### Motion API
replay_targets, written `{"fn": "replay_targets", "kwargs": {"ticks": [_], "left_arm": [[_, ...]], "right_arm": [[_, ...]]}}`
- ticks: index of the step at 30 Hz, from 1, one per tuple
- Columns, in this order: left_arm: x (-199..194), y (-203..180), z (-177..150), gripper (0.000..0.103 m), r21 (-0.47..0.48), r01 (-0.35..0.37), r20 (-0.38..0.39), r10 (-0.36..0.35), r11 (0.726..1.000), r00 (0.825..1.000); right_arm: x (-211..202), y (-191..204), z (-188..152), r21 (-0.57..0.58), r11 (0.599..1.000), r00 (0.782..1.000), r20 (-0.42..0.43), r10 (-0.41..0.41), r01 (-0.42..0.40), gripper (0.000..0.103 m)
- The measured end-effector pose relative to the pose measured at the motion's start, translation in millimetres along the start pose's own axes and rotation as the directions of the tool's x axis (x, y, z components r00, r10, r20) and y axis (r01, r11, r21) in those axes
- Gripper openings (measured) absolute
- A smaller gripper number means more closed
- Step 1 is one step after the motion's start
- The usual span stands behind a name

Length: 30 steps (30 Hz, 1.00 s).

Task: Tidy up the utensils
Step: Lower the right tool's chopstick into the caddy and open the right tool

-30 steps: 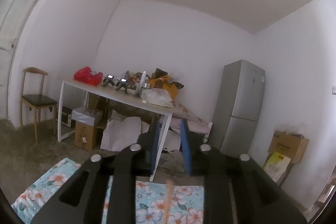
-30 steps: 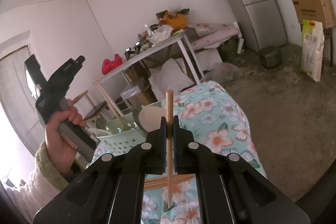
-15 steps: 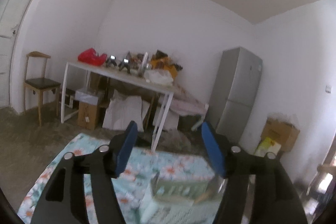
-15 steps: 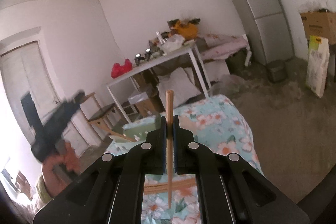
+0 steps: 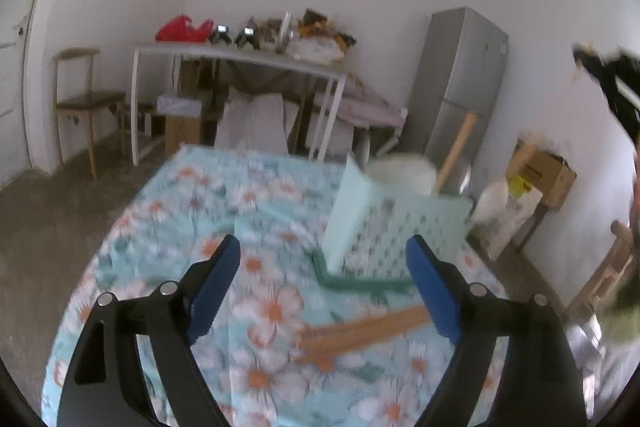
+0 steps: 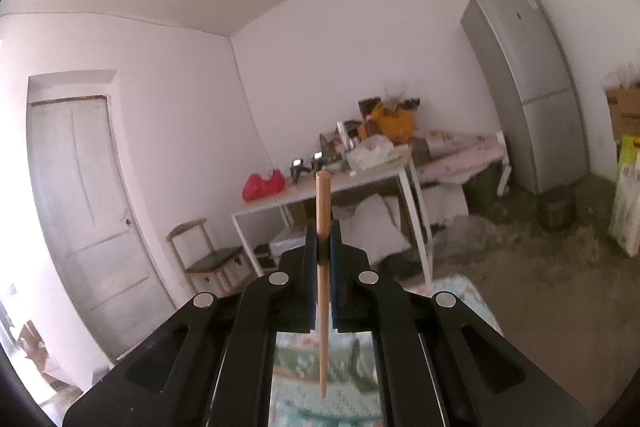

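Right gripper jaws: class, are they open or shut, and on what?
Shut. The right gripper has its blue pads pressed on both sides of a single wooden chopstick, which stands upright between them, sticking out above and below.

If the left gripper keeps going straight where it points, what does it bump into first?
Probably the wooden chopsticks lying on the flowered cloth, between the left gripper's opening fingers; the green basket stands beyond. Blur makes depth unsure.
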<state>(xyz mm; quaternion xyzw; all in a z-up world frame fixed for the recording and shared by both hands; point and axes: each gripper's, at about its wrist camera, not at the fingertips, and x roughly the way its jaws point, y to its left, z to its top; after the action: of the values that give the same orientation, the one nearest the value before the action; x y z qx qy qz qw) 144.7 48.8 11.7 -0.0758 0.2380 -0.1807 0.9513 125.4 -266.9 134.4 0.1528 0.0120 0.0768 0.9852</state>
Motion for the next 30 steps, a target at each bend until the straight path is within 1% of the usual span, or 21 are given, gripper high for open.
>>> {"fn": "replay_targets", "kwargs": {"ticks": [3, 6, 9, 11, 13, 17, 18, 19, 20, 21, 23, 26, 30], "left_arm": [[1, 0, -14, 0.088, 0.015, 0.009, -0.023, -0.008, 1.0, 1.0], [4, -4, -21, 0.092, 0.032, 0.022, -0.041, -0.021, 0.999, 0.999], [5, -14, -26, 0.094, 0.081, 0.026, -0.051, -0.022, 0.996, 0.998], [5, -19, -29, 0.095, 0.108, 0.029, -0.052, -0.023, 0.994, 0.998], [6, -23, -32, 0.096, 0.126, 0.038, -0.059, -0.031, 0.991, 0.998], [11, -28, -34, 0.097, 0.154, 0.039, -0.069, -0.028, 0.987, 0.997], [11, -30, -35, 0.097, 0.158, 0.039, -0.072, -0.028, 0.987, 0.997], [12, -30, -35, 0.097, 0.16, 0.041, -0.076, -0.029, 0.986, 0.997], [13, -31, -36, 0.097, 0.161, 0.042, -0.08, -0.03, 0.986, 0.996], [14, -31, -36, 0.097, 0.162, 0.043, -0.083, -0.03, 0.986, 0.996], [16, -32, -37, 0.097, 0.166, 0.041, -0.086, -0.027, 0.985, 0.996], [19, -32, -36, 0.097, 0.168, 0.04, -0.093, -0.025, 0.985, 0.995], [23, -31, -36, 0.097, 0.161, 0.039, -0.104, -0.023, 0.986, 0.994]], "right_arm": [[17, 4, -3, -0.018, 1.0, 1.0, 0.0, -0.012, 0.012, 0.004], [38, 6, -15, -0.027, 0.999, 0.999, -0.035, -0.022, 0.021, 0.004], [59, 10, -31, -0.065, 0.997, 0.996, -0.074, -0.054, 0.049, 0.004], [71, 10, -44, -0.077, 0.996, 0.991, -0.115, -0.063, 0.055, 0.004], [80, 11, -54, -0.088, 0.994, 0.985, -0.157, -0.07, 0.057, 0.004], [99, 13, -75, -0.135, 0.99, 0.953, -0.292, -0.078, 0.039, 0.004], [102, 12, -76, -0.144, 0.989, 0.948, -0.308, -0.087, 0.044, 0.004], [102, 12, -76, -0.145, 0.988, 0.944, -0.317, -0.089, 0.045, 0.007], [100, 9, -74, -0.139, 0.989, 0.943, -0.321, -0.087, 0.044, 0.009], [99, 9, -72, -0.136, 0.99, 0.945, -0.316, -0.089, 0.048, 0.013], [92, 7, -64, -0.13, 0.99, 0.953, -0.288, -0.092, 0.056, 0.028], [81, 5, -51, -0.131, 0.989, 0.965, -0.24, -0.103, 0.072, 0.035], [60, 0, -35, -0.11, 0.99, 0.978, -0.178, -0.108, 0.089, 0.039]]}}
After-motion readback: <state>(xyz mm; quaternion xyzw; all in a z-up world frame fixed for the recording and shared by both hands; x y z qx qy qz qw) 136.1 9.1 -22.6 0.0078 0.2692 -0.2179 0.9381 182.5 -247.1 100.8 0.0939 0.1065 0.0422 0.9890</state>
